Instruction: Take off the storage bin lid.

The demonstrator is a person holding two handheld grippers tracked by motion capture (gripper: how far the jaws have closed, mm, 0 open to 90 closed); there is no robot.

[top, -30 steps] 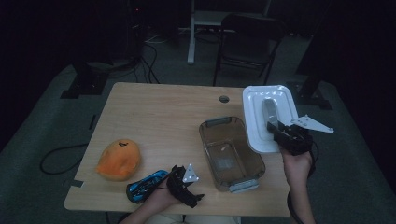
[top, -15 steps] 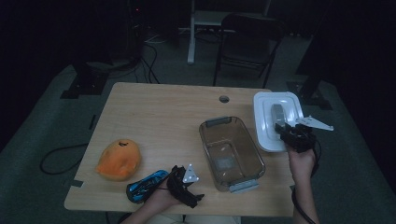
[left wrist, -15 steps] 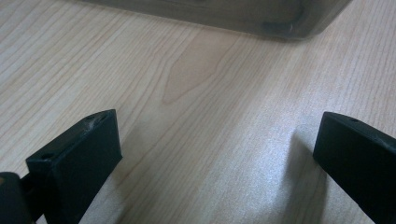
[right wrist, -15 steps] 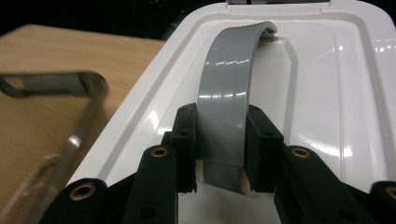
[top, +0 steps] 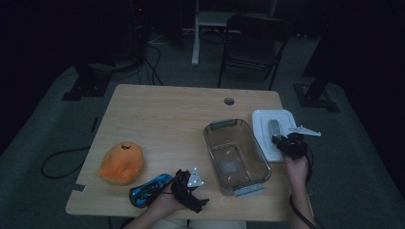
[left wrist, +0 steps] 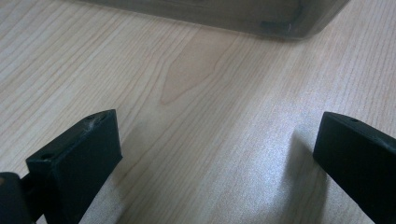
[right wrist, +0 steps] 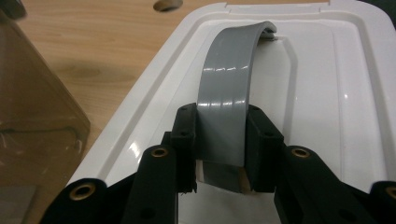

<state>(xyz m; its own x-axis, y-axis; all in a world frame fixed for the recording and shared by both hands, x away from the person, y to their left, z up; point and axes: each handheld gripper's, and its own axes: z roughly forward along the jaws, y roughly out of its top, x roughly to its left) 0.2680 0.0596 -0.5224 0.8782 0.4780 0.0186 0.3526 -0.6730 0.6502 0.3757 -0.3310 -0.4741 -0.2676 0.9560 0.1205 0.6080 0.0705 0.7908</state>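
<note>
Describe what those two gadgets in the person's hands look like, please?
Both are black handheld tools. The left gripper ends in two blocky, flat-faced black fingers and carries a grey three-cornered plate. The right gripper has black jaws dotted with brass-ringed screw holes, a similar grey plate, and a dark cable trailing along the forearm.

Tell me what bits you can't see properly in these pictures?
- Left gripper view: the clear plastic tub is cut off by the top edge.
- Right gripper view: the near end of the grey curved handle on the white plastic lid hides between the right tongs.
- High view: the blue and black object is dim and partly behind the left tongs; I can't tell what it is.
</note>
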